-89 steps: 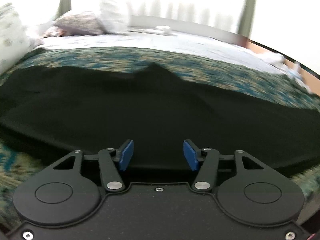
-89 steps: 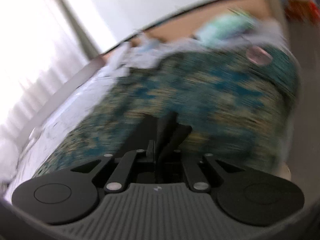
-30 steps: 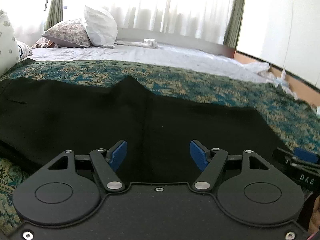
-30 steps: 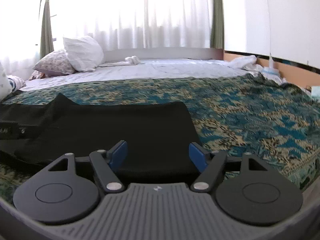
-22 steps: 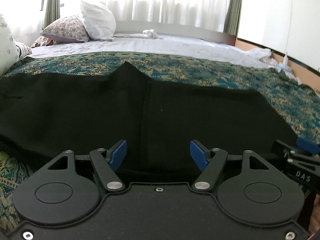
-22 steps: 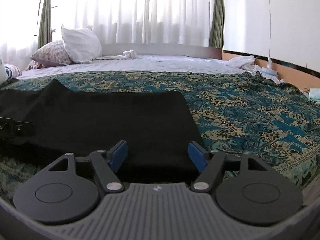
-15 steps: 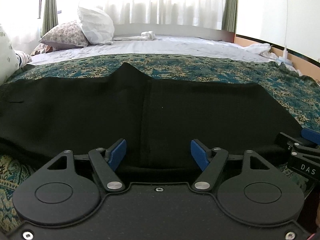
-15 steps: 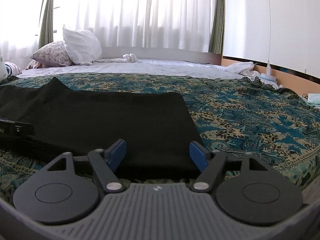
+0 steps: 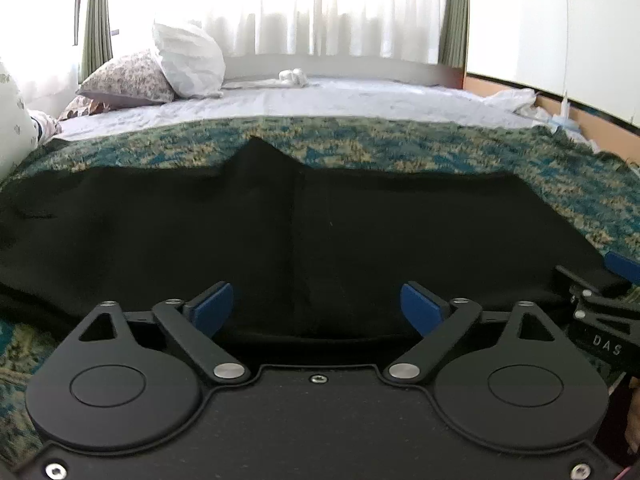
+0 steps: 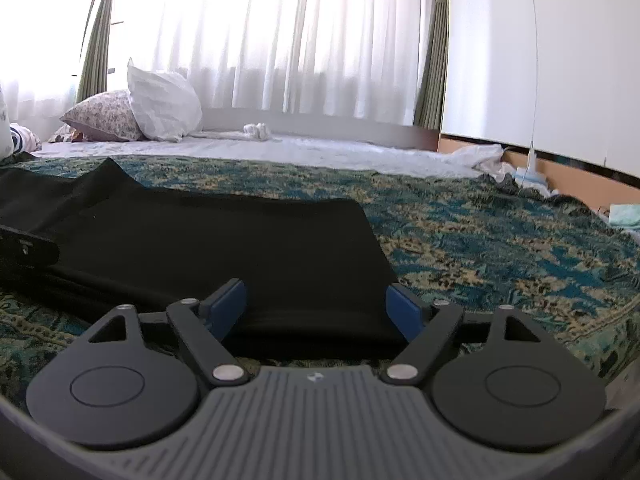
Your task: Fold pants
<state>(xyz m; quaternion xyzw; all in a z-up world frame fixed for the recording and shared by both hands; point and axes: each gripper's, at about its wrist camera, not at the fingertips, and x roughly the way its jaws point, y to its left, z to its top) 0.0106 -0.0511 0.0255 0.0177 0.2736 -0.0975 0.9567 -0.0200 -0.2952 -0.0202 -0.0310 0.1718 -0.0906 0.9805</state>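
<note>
On the patterned bedspread (image 9: 400, 148): one pair of black pants (image 9: 320, 232), laid flat, long axis running left to right across both views, crosswise to the gripper fingers.

Left gripper (image 9: 317, 307): jaws spread wide, nothing between the blue pads (image 9: 212, 307); near long edge of the pants lies directly ahead, mid-length, beside a vertical seam or fold line. Contact with the cloth cannot be told.

Right gripper (image 10: 316, 307): jaws likewise wide and empty; positioned at the right-hand end of the pants (image 10: 224, 248), whose short end edge runs away just beside the right pad (image 10: 404, 312). This gripper's tip also shows at the right margin of the left view.

Judgement: the right gripper is the nearer to the free end, the left to the middle. A next fold would likely carry that right end leftward along the long axis, over the mid-length line.

Beyond the pants: white pillow (image 10: 164, 106), curtains (image 10: 280, 40).
</note>
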